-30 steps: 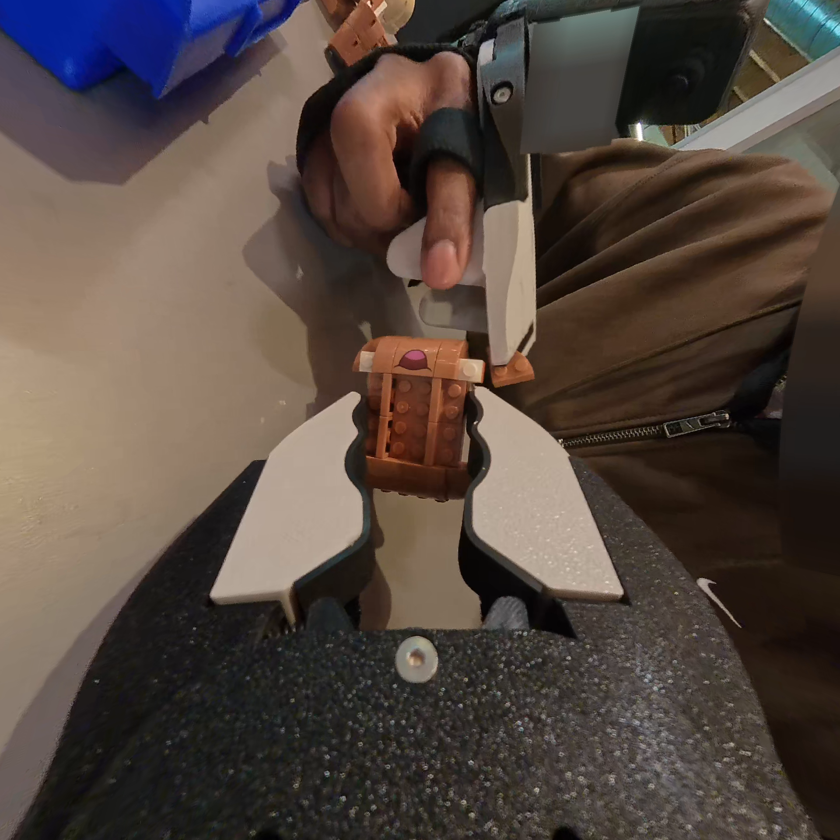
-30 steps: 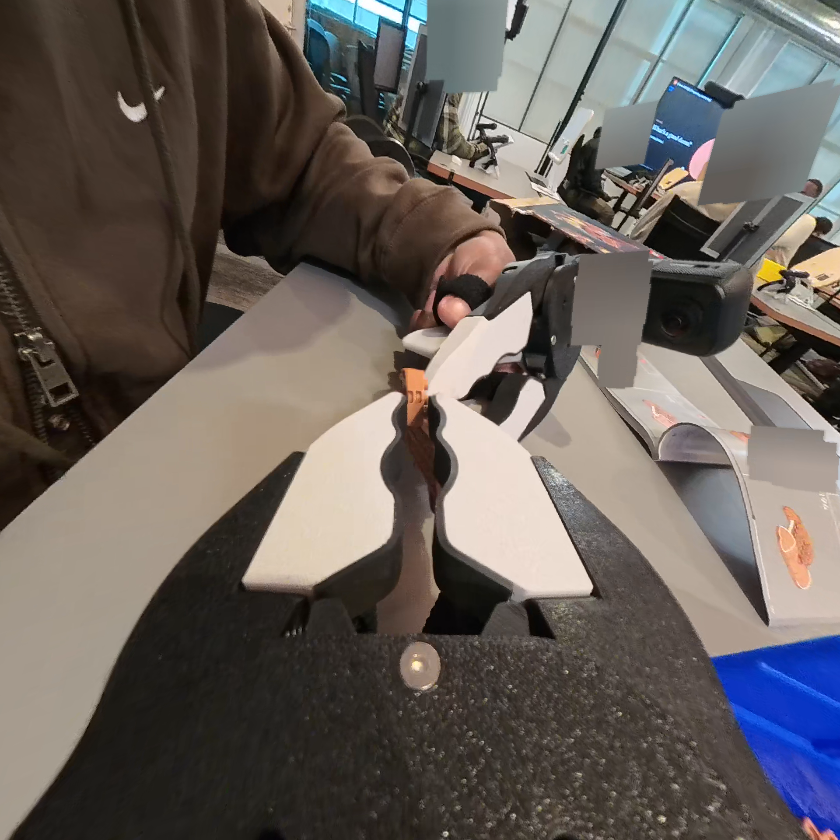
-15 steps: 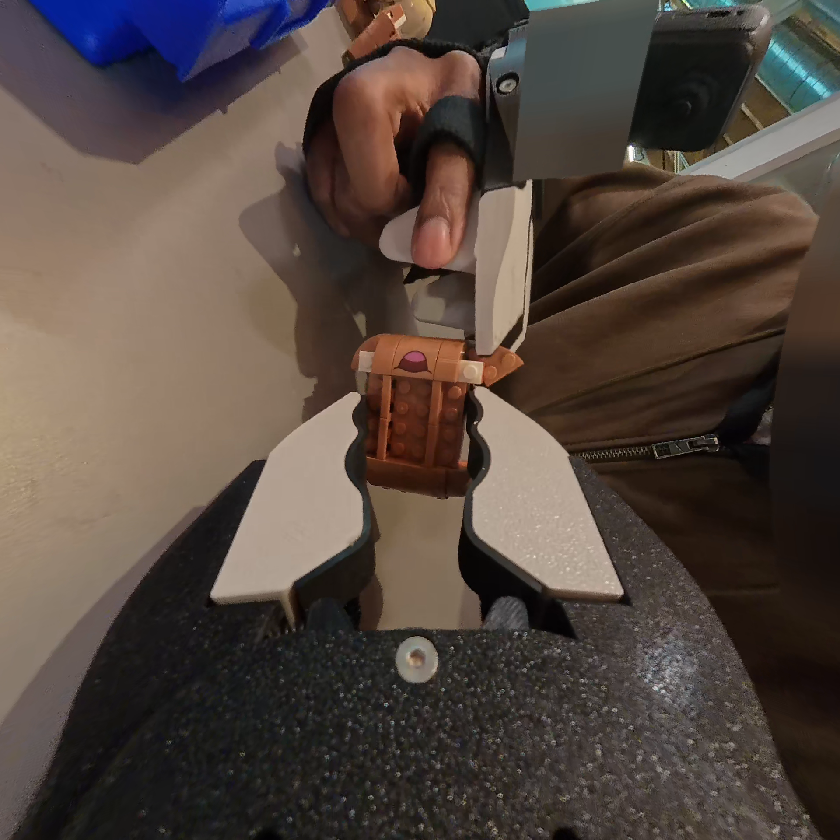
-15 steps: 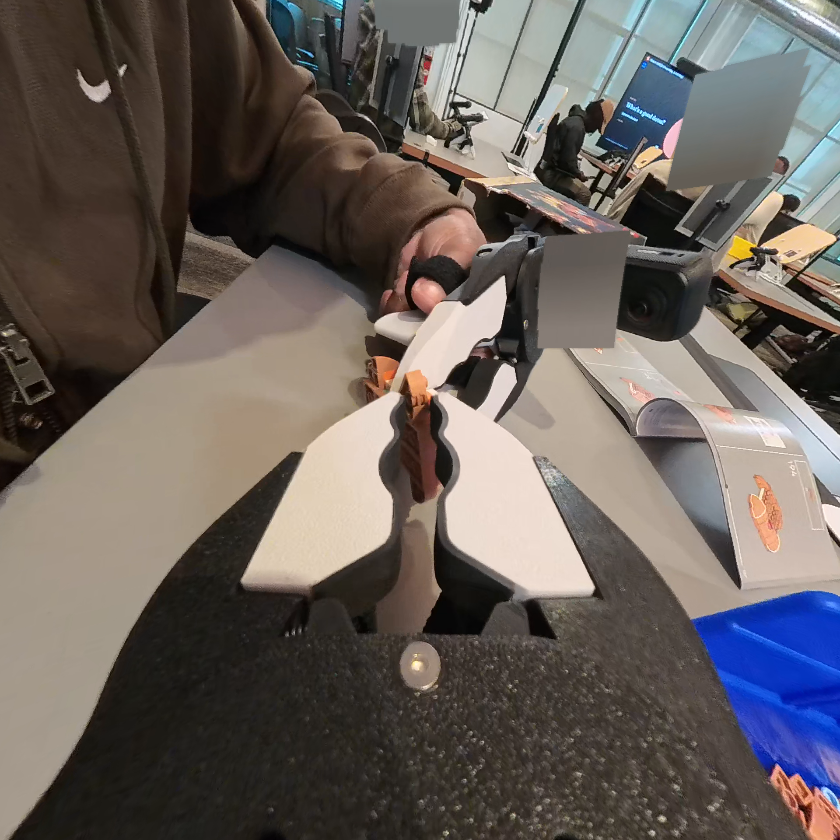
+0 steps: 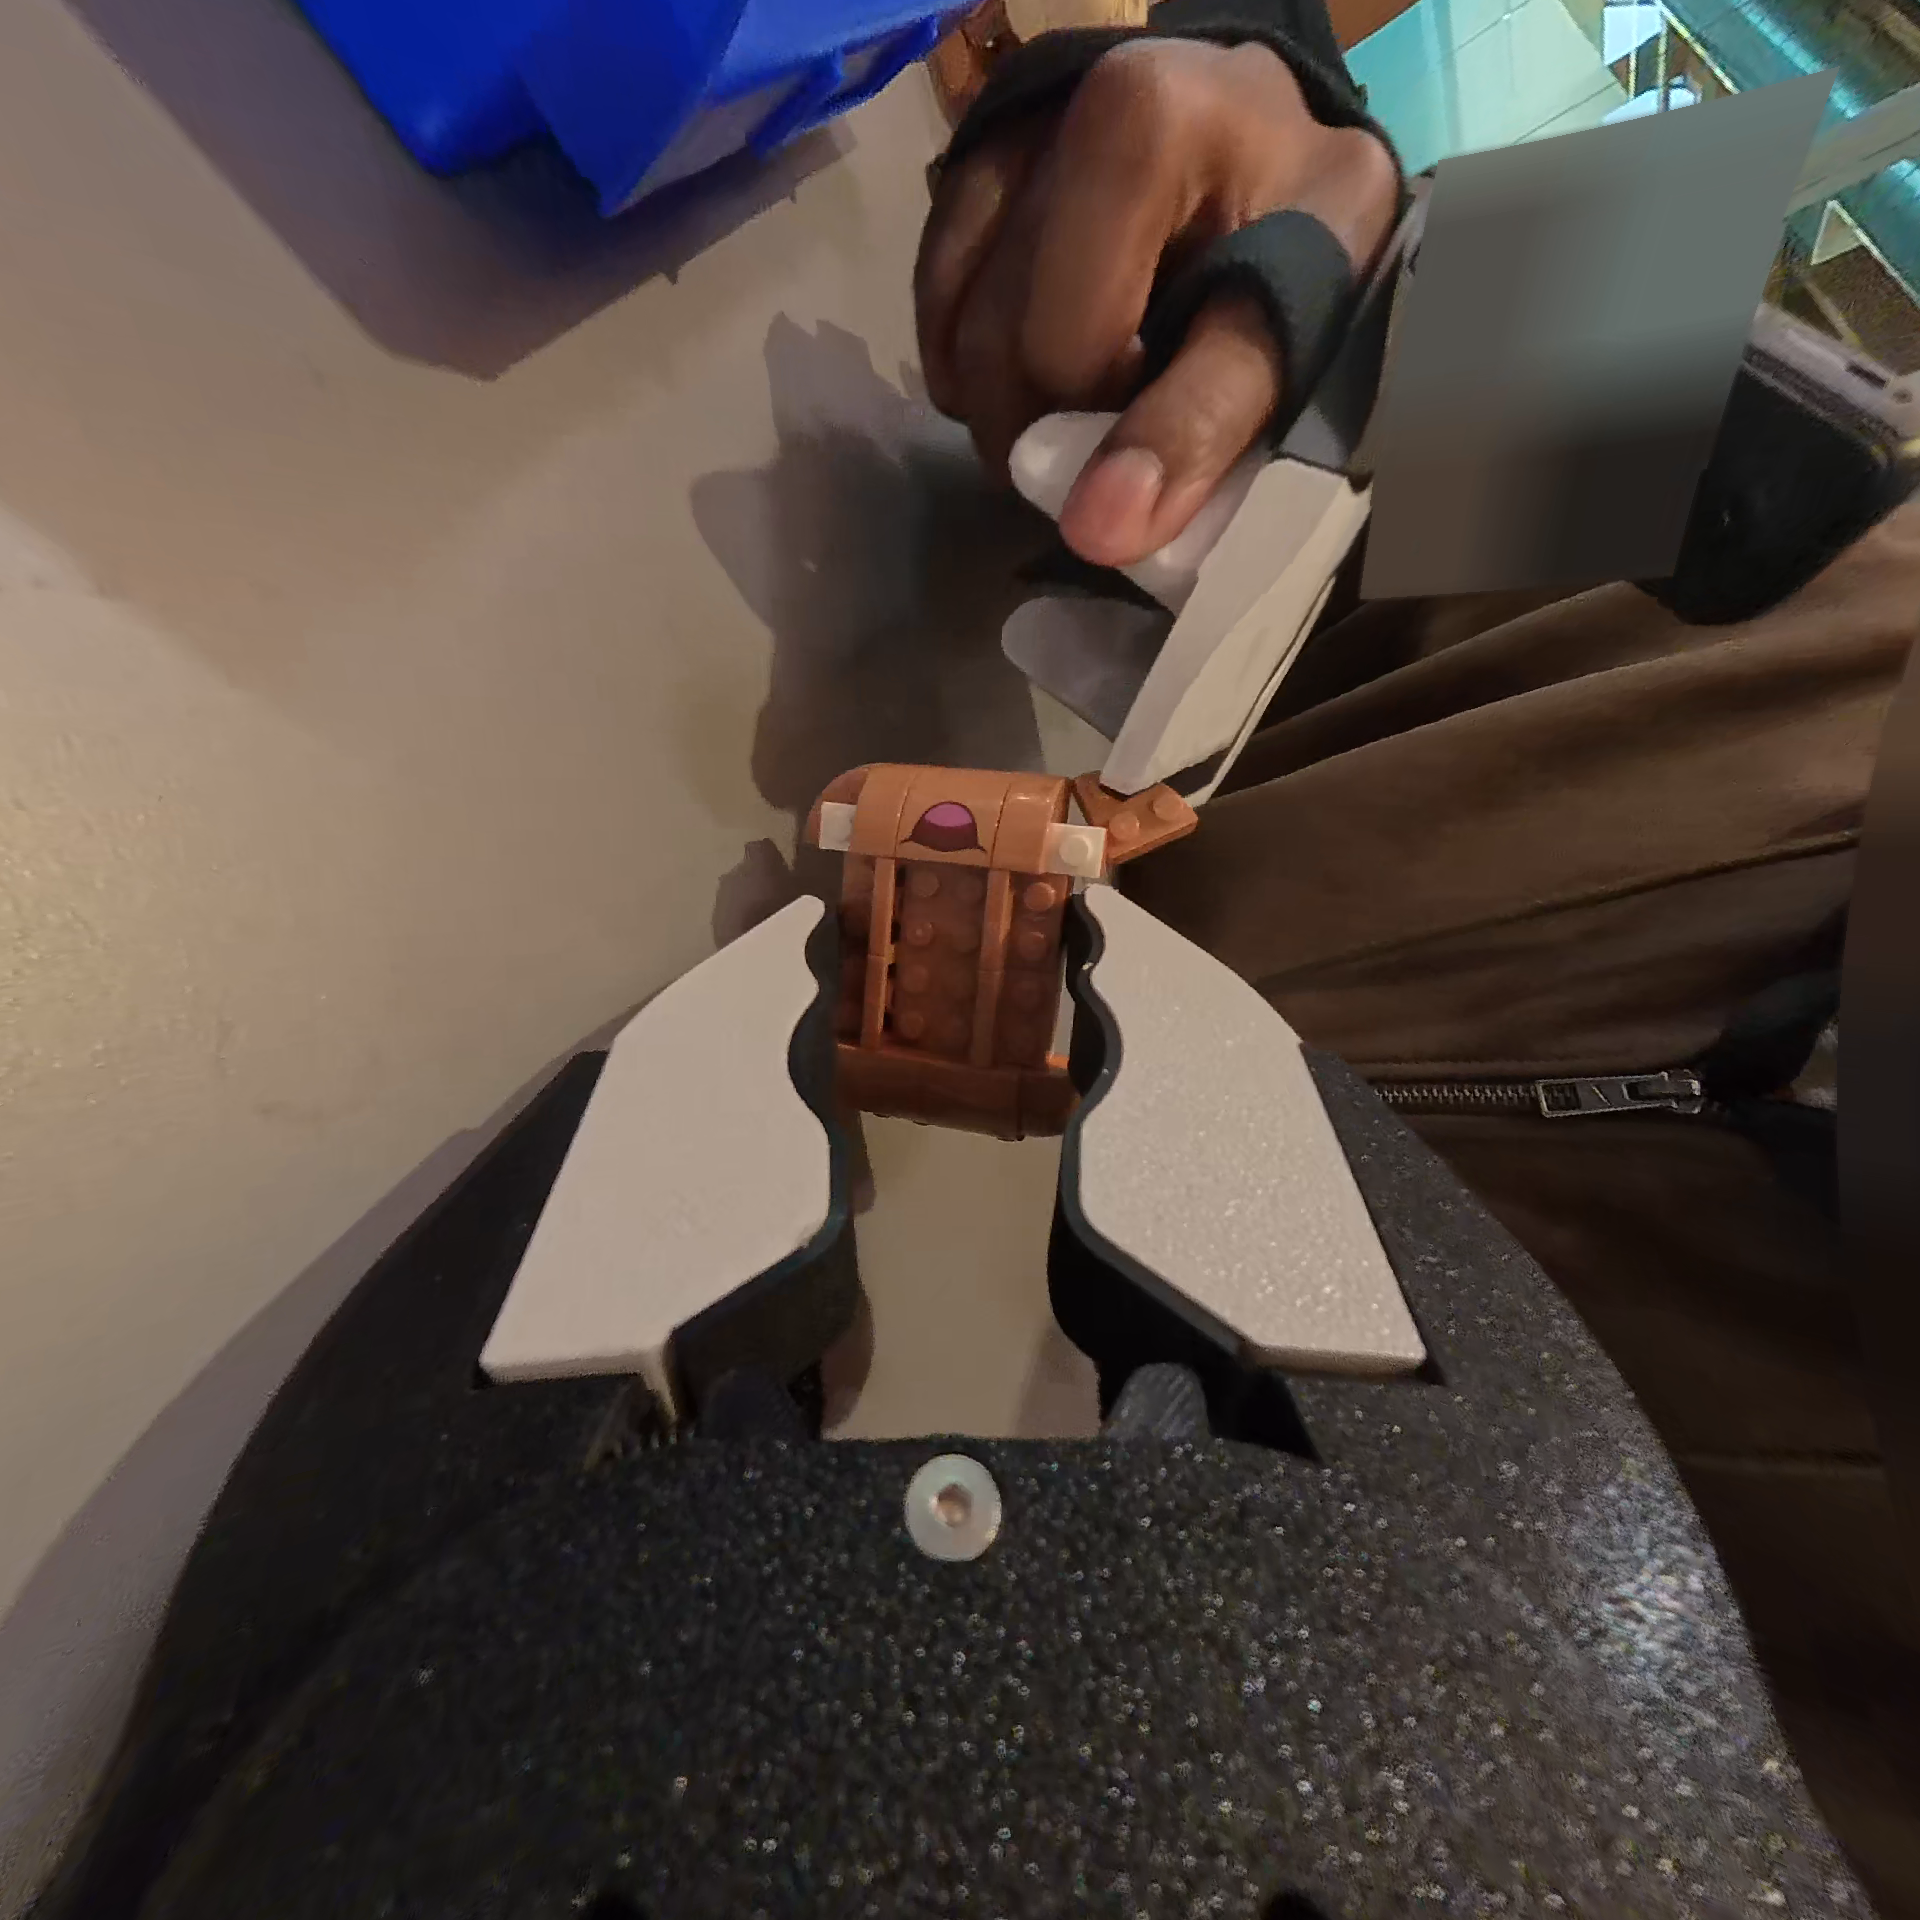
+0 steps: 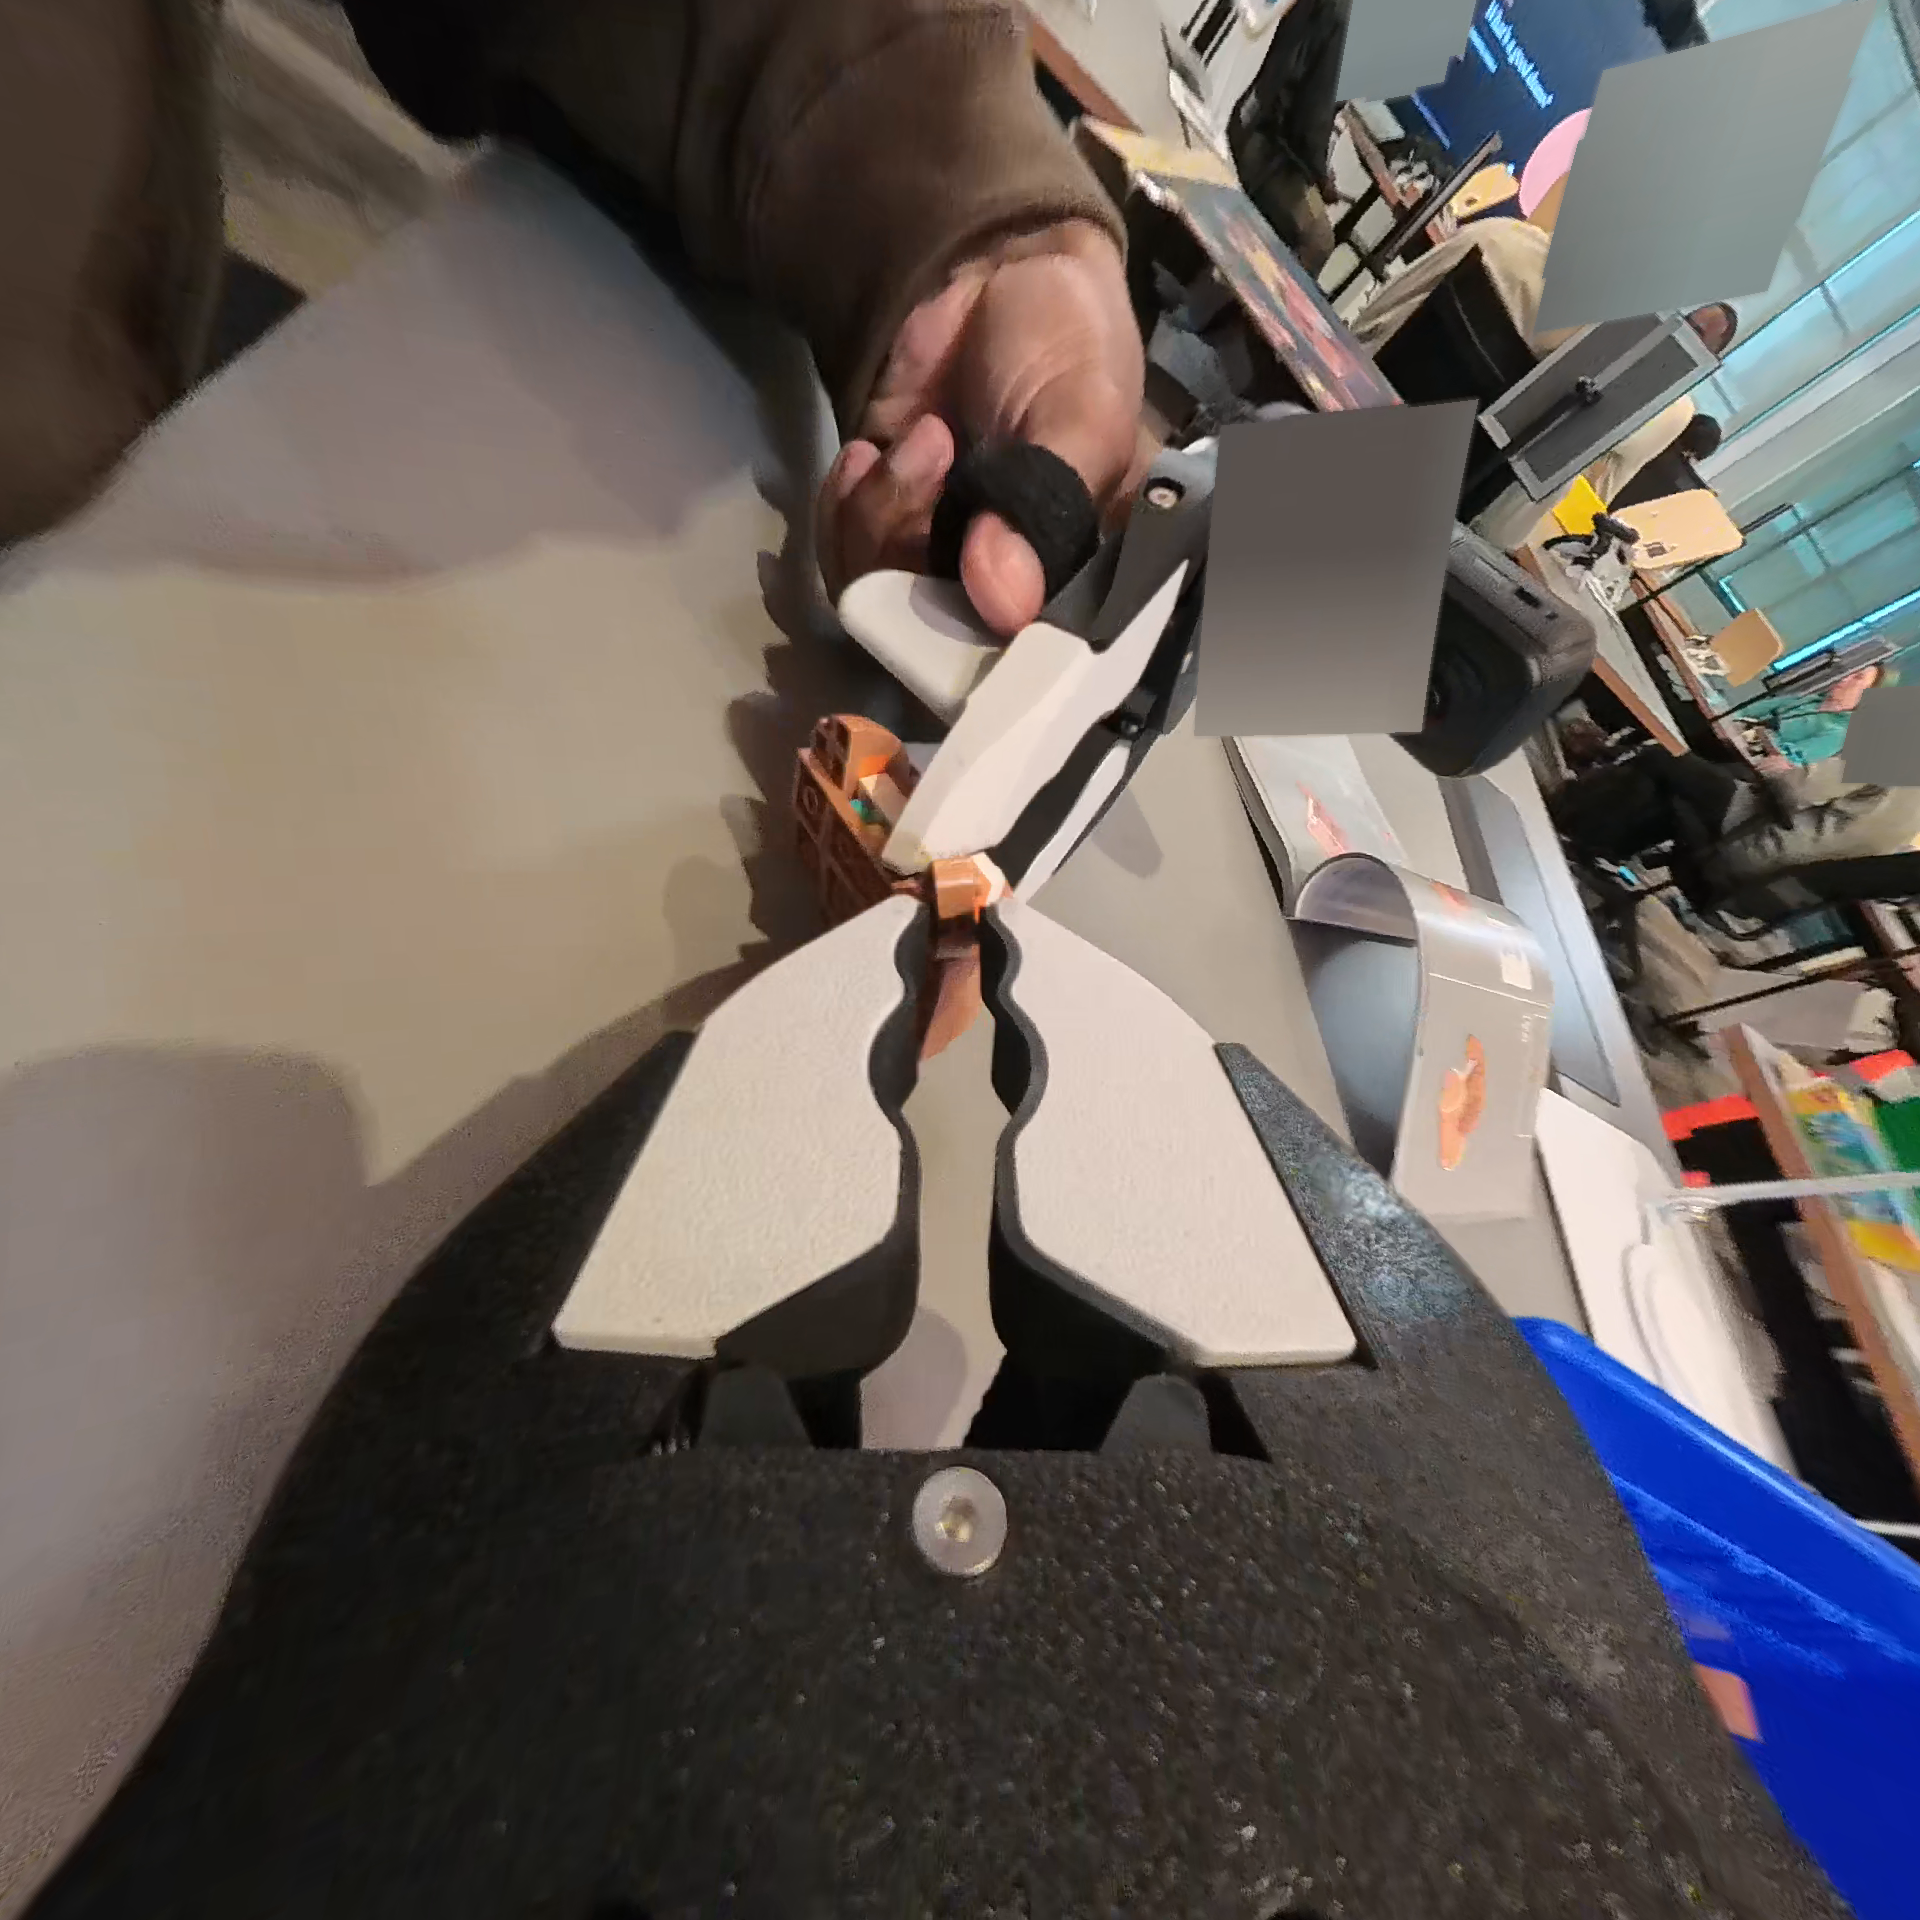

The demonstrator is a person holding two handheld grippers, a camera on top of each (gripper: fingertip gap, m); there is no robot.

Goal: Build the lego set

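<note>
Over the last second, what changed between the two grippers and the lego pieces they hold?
The right gripper brought its small brown piece from just off the brown lego build up against the build's top right corner, and tilted over as it went. The left gripper stayed shut on the build, and the right stayed shut on its piece.

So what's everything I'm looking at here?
lego model: one, brown, clamped in the left tongs above the table
small piece: one, brown, clamped in the right tongs, against the model's right end
bin: one, blue, on the table beyond the model
booklet: one, grey, open on the table
table: one, beige
left tongs: one pair, grey
right tongs: one pair, grey
hands: two, one on each tool
jacket: one, brown
</note>
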